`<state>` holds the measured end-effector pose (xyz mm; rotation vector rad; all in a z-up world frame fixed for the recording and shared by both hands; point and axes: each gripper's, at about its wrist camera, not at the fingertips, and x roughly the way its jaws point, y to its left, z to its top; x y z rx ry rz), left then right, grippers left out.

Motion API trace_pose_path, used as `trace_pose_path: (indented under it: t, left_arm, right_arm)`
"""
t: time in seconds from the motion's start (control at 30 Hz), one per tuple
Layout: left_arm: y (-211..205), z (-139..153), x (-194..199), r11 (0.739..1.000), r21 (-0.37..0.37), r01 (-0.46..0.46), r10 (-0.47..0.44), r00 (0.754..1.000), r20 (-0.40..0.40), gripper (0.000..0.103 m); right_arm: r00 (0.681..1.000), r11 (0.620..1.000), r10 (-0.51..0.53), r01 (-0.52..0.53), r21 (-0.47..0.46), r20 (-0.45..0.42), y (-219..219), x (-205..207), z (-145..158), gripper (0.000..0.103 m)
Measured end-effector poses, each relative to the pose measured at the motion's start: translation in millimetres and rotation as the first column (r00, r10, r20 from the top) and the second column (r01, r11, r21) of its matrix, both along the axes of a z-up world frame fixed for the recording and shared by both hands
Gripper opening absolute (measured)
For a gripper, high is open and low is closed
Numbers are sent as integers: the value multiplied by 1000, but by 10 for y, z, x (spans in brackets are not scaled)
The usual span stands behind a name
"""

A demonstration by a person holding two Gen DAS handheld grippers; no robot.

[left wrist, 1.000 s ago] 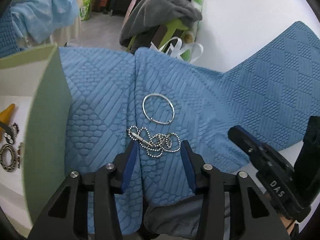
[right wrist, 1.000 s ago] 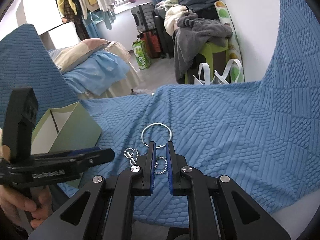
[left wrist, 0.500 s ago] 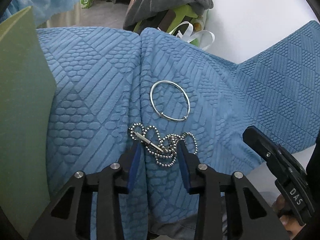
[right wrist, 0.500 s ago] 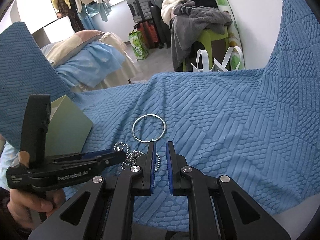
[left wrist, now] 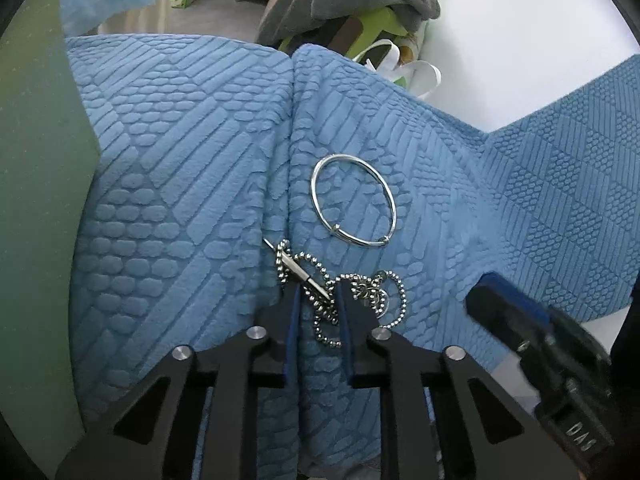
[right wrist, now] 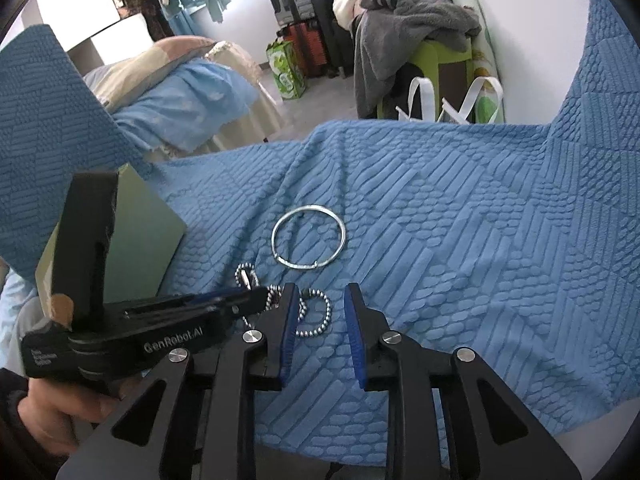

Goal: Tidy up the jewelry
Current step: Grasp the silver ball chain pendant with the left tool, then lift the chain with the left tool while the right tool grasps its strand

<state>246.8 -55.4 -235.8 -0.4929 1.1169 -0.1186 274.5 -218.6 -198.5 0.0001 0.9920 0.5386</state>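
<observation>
A silver ball chain necklace (left wrist: 340,288) lies bunched on the blue textured cloth (left wrist: 180,200). My left gripper (left wrist: 316,304) has its jaws narrowed around the chain's middle, touching it. A silver bangle (left wrist: 354,210) lies just beyond the chain. In the right wrist view the bangle (right wrist: 308,236) and the chain (right wrist: 316,316) lie ahead. My right gripper (right wrist: 320,312) is open and empty, just right of the left gripper's fingers (right wrist: 240,300).
A green box (left wrist: 36,184) stands at the left, its wall close to the left gripper; it also shows in the right wrist view (right wrist: 136,240). Beyond the cloth's far edge are a green stool with grey clothes (right wrist: 416,36) and a bed (right wrist: 180,96).
My left gripper moved forward onto the chain and its jaws narrowed around it. My right gripper went from shut to open and came closer to the chain.
</observation>
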Motion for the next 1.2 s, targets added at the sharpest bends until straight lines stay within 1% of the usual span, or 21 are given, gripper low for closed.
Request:
trace_pose_path:
  t: [0.07,0.17,0.23,0.4,0.57,0.8,0.93,0.97,1.0,1.03,1.07,1.2]
  left_arm:
    - [3,24,-11,1000,15,9,-9,1000,7,7]
    - [-1,30,-24,1000,15,14,-14,1000,5,7]
    - [8,72,-52,1000,21,10,-10,1000,17,7]
    - [97,165,-121,1000,-7,-1,1,1000,18,7]
    - [106,255,-201,1000,-4,-6,6,1000,27,7]
    - [126,415,-285,1000,-18,6,-5,999,54,7]
    - [156,504,-308,1000,-22,6,-4,997,77,7]
    - [169,508,-307,1000,-27,6,-4,997,78,7]
    - [178,513,-310,999,-32,6,-4,997,78,7]
    - [178,520,-306,999,-36,8,-5,997,79,7]
    - [182,531,-315,999,-36,9,-6,997,82,7]
    - [222,549,-327,999,-49,13,-9,996,85,7]
  right_arm:
    - [1000,1000,8,-8,-9,-19,28,7,-47,23]
    - [999,1000,4,-5,-13,-42,41,31,-101,23]
    - [999,1000,-4,4,-8,-52,27,48,-119,23]
    - [999,1000,-14,13,-6,-53,27,96,-130,23]
    - [998,1000,-9,9,-13,-56,84,153,-153,23]
    - [997,999,26,-28,-20,-67,181,106,-184,23]
    - [995,997,62,-66,-48,-81,272,64,-253,23]
    - [994,996,73,-77,-50,-80,293,48,-254,27]
    - [994,995,83,-87,-50,-75,313,32,-253,37]
    - [993,994,94,-98,-53,-70,335,13,-255,45]
    - [992,993,104,-107,-57,-65,357,1,-257,55]
    - [982,982,177,-180,-52,-60,489,-63,-282,56]
